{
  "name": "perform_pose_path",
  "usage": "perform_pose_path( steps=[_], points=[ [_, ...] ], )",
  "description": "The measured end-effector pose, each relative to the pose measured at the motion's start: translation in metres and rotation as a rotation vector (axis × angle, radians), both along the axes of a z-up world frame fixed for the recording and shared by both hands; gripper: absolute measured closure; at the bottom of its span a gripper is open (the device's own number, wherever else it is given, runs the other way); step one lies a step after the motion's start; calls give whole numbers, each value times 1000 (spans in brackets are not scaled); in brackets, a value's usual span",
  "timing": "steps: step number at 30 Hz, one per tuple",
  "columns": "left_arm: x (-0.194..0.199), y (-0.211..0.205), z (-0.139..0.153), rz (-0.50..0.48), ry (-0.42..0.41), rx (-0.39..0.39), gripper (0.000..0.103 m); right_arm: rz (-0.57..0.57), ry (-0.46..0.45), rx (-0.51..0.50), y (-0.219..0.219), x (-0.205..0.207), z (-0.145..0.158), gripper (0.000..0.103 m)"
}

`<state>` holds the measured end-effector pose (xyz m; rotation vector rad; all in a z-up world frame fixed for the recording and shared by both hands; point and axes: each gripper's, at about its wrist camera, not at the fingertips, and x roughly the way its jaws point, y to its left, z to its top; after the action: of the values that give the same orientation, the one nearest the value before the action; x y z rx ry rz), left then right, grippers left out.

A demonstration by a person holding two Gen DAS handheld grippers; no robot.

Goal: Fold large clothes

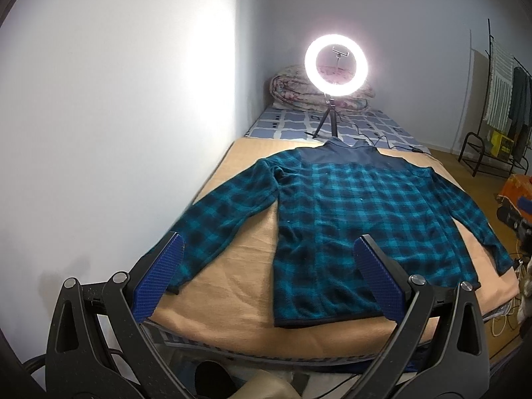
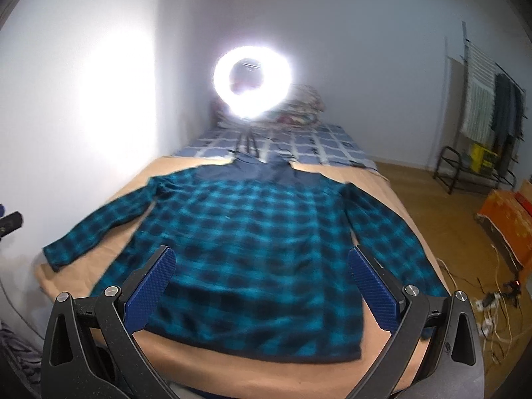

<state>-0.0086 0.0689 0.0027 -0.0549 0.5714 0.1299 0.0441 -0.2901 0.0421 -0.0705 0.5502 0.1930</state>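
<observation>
Fuzzy teal-black plaid shirt (image 1: 349,212) is laid flat, sleeves spread, on tan blanket (image 1: 239,266). L gripper (image 1: 269,246) & R gripper (image 2: 262,256) are held above w/ jaws apart, ribbed blue pads (image 1: 159,279).

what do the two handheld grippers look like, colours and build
Both look alike. The left gripper and the right gripper each have two black, matte plastic arms with triangular cut-outs and round silver pivot bolts. The jaws carry blue rectangular pads with a fine knurled, dotted texture. No cables or markings show on them, and no hand or sleeve is in view.
</observation>
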Motion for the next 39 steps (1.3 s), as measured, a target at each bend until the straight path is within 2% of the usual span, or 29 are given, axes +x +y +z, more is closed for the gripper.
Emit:
perform_pose_path(
  steps=[7,10,14,16,19,22,26,28,31,32,34,39],
  points=[
    [-19,38,-18,56,50,-66,0,180,62,63,41,26,14,0],
    [-30,52,-26,110,60,-48,0,253,104,79,67,45,17,0],
    [-40,59,-34,134,67,-4,0,331,179,135,101,79,13,1],
    [-43,62,-38,140,70,10,0,365,229,171,125,98,9,6],
    [-40,64,-44,110,86,-4,0,410,315,223,158,125,3,19],
    [-30,66,-51,84,99,-31,0,455,391,252,189,148,-4,27],
    [-17,69,-57,52,109,-62,0,496,496,277,238,181,-18,33],
    [-13,70,-59,44,106,-62,0,501,546,278,266,201,-30,37],
    [-7,73,-63,51,110,-53,0,490,591,267,299,225,-48,39],
    [-5,74,-65,54,117,-56,0,482,616,268,314,236,-58,39],
    [-1,78,-70,61,134,-72,0,460,669,274,336,252,-76,46],
    [7,89,-80,106,162,-61,0,381,800,326,377,289,-128,50]
  ],
)
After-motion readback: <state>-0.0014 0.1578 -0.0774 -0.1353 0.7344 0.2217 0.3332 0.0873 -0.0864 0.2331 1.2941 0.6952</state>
